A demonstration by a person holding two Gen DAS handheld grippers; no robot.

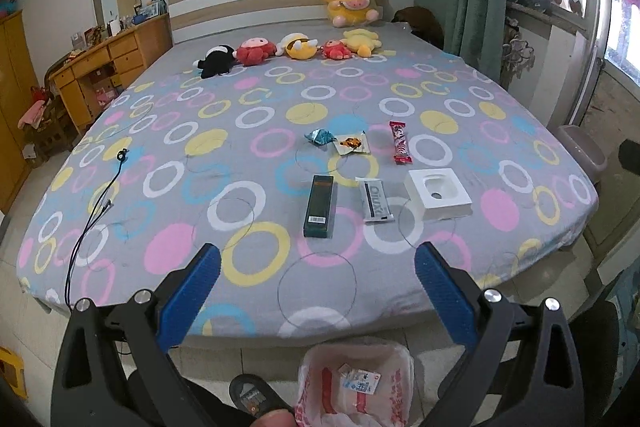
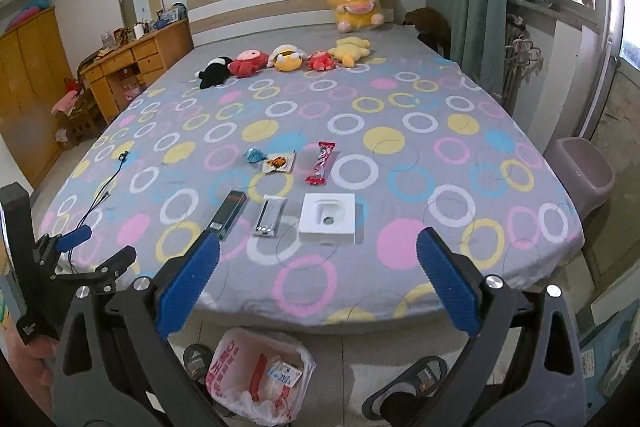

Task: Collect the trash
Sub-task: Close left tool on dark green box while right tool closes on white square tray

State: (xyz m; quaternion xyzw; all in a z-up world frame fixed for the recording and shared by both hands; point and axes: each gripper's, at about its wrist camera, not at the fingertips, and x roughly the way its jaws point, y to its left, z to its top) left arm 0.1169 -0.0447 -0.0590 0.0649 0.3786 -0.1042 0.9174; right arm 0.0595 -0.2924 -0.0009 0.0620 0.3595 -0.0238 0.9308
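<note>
Several pieces of trash lie on the bed: a dark green box (image 1: 319,206) (image 2: 228,214), a white and silver wrapper (image 1: 375,200) (image 2: 271,215), a white box tray (image 1: 437,193) (image 2: 328,217), a red snack wrapper (image 1: 400,141) (image 2: 321,163), a small clear packet (image 1: 353,143) (image 2: 279,163) and a crumpled blue wrapper (image 1: 319,136) (image 2: 254,155). A bin with a white and red bag (image 1: 355,383) (image 2: 260,375) stands on the floor at the bed's foot. My left gripper (image 1: 318,267) and right gripper (image 2: 318,263) are open and empty, held over the bed's near edge.
Plush toys (image 1: 296,47) lie in a row near the headboard. A black cable (image 1: 96,211) runs over the bed's left side. A purple bin (image 2: 580,171) stands at the right of the bed. Slippers (image 2: 408,387) lie on the floor. A wooden desk (image 1: 112,63) is at the left.
</note>
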